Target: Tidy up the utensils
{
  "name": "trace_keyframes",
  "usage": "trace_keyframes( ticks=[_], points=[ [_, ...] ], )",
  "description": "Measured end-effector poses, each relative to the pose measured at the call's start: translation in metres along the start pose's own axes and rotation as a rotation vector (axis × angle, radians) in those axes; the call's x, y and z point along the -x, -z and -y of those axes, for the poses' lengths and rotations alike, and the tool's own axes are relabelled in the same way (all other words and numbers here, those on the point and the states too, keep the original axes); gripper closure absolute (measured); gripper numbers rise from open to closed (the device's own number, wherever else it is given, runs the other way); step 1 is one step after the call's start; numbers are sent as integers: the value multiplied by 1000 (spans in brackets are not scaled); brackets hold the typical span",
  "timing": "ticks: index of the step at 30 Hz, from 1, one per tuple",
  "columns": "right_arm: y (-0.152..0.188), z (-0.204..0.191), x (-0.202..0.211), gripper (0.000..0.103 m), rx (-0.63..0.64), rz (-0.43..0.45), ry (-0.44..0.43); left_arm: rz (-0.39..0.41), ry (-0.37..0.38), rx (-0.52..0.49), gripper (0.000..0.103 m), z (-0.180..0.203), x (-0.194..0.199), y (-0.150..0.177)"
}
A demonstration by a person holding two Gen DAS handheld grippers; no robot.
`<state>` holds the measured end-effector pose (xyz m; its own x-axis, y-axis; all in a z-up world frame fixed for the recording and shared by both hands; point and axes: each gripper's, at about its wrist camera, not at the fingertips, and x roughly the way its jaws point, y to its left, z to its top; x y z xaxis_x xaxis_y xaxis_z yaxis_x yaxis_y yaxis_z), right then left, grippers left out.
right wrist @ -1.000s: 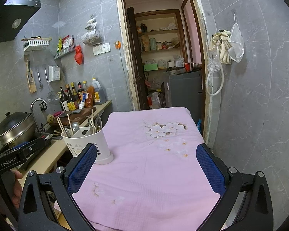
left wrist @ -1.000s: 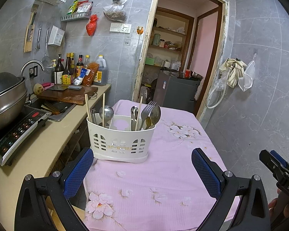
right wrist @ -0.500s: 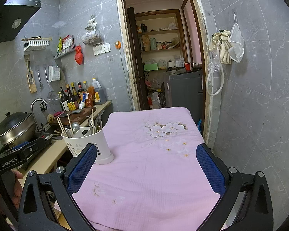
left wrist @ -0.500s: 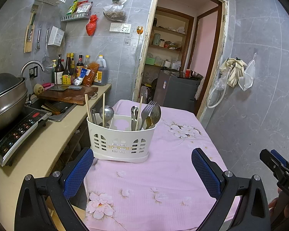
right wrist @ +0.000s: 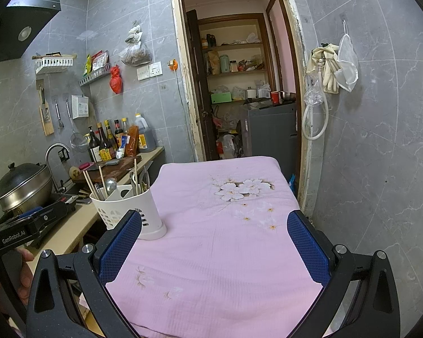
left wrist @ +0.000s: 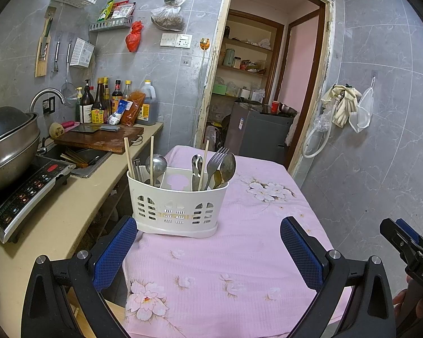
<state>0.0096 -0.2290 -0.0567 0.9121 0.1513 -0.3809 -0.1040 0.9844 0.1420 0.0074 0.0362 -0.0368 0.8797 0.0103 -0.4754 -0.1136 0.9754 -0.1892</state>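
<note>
Upright, slotted white plastic caddy (left wrist: 177, 205) holds metal cutlery (left wrist: 211, 167).

Table (left wrist: 239, 253) (pink floral cloth), white utensil caddy (left wrist: 177, 205) on it

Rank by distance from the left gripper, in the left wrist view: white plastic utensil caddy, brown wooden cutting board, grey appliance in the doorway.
From the left gripper:
1. White plastic utensil caddy, just ahead on the pink cloth.
2. Brown wooden cutting board, left, on the counter.
3. Grey appliance, beyond the table, in the doorway.
</note>
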Motion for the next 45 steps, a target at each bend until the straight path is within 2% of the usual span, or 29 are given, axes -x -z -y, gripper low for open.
trace_keyframes(
  ticks=[25, 30, 45],
  points=[
    [3, -5, 2, 1, 3, -4, 0, -10, -18, 7, 1, -6, -2, 7],
    [10, -11, 4, 1, 6, -7, -2, -5, -64, -18, 1, -4, 0, 6],
    [14, -16, 1, 1, 7, -12, -6, 4, -70, -60, 1, 4, 3, 4]
  ],
)
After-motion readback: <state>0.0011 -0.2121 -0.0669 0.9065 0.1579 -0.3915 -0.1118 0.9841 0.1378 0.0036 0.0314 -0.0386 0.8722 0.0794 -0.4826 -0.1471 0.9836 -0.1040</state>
